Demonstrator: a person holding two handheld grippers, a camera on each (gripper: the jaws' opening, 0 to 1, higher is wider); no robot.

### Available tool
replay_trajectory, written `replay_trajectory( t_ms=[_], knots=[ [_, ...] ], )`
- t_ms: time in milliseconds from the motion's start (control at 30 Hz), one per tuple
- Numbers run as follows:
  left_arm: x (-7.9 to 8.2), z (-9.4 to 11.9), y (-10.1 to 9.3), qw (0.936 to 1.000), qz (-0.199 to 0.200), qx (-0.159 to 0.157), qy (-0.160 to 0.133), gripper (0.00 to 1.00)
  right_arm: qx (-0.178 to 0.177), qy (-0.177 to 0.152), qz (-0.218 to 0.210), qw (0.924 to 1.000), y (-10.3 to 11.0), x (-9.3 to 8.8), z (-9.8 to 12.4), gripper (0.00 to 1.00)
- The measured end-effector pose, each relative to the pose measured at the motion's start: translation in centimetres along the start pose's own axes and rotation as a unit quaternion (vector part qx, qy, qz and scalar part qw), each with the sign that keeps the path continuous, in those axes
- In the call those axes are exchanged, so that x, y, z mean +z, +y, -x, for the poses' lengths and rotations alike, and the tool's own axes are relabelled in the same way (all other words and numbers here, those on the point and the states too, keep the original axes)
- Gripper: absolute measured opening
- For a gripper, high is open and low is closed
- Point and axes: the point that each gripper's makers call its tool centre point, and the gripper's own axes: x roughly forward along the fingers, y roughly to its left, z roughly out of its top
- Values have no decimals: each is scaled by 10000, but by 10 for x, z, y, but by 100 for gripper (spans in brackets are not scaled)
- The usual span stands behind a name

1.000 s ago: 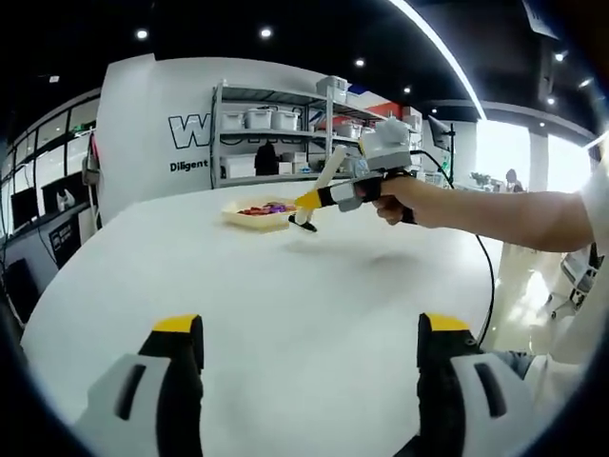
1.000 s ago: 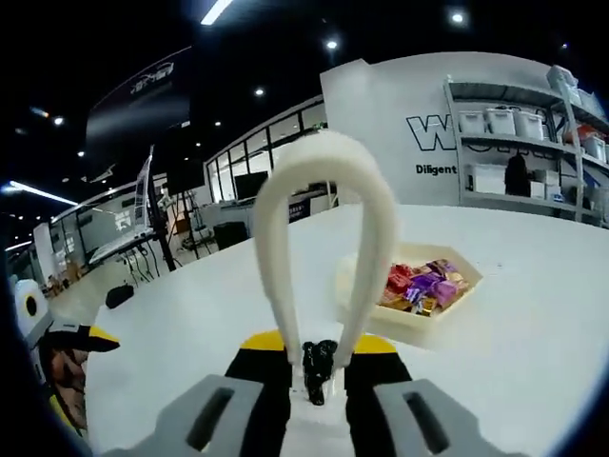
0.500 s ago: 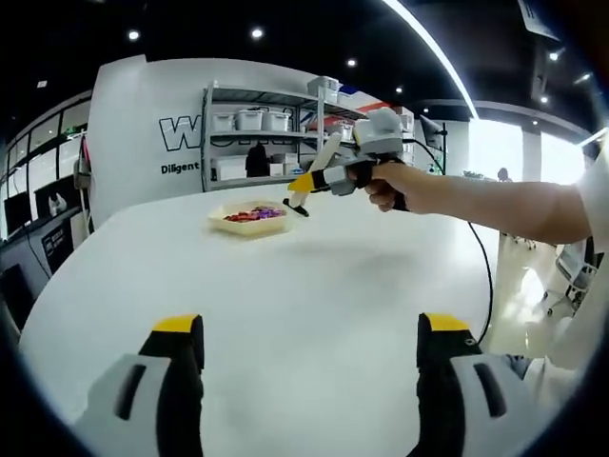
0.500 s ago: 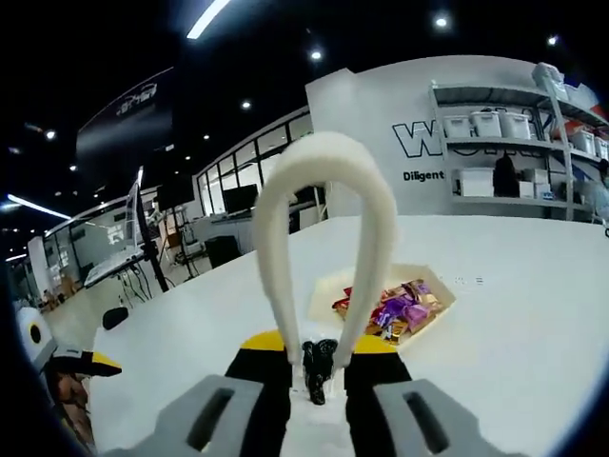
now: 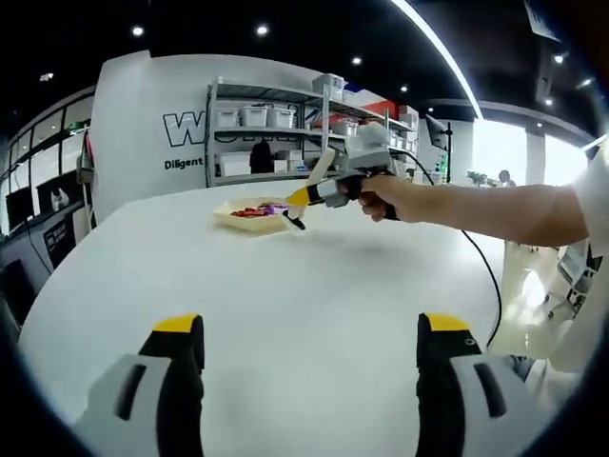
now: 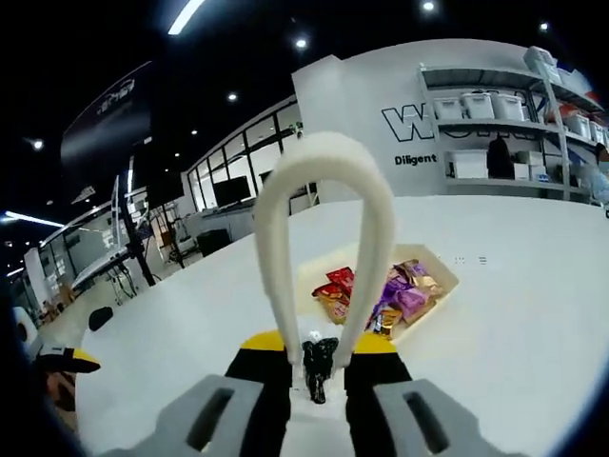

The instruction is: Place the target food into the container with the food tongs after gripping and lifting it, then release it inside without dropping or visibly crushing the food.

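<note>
A shallow cream tray [image 5: 249,215] of wrapped sweets [image 6: 381,297] in red, purple and gold sits far out on the white table [image 5: 285,305]. My right gripper [image 6: 319,360] is shut on white food tongs [image 6: 324,228], whose looped end rises in front of the right gripper view, just short of the tray [image 6: 433,290]. In the left gripper view that right gripper [image 5: 319,194] hovers at the tray's right edge, with the tongs [image 5: 303,202] slanting down toward it. My left gripper [image 5: 309,354] hangs open over the near table, nothing between its jaws.
A person's arm [image 5: 476,211] reaches in from the right, and a black cable [image 5: 491,286] hangs from it. Metal shelves [image 5: 276,133] with boxes stand behind the table. The left gripper [image 6: 48,362] shows at the left edge of the right gripper view.
The right gripper with the tongs has dropped lower and come closer to the tray, which looks larger in its view. The left gripper stays open and still.
</note>
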Motion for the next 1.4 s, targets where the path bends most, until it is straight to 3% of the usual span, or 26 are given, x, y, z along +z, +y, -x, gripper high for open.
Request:
replay_trajectory(
  t_ms=[133,433,767,1167,1400],
  knots=[
    [-1,-3,1,10000,14,5,24,91,22,23,-9,10000,2,-3,0,14],
    [3,-6,-6,10000,-29,-60,13,91,-70,279,497,9983,-3,-22,-6,16],
    [4,-3,-2,10000,-5,-11,-5,91,-18,253,493,9985,-1,-26,-8,18],
    [3,-4,-2,10000,35,-28,-17,90,-147,513,1295,9901,-3,-44,-14,14],
    [1,-2,1,10000,65,-13,-15,90,-140,489,1178,9917,-3,-40,-13,11]
  ],
)
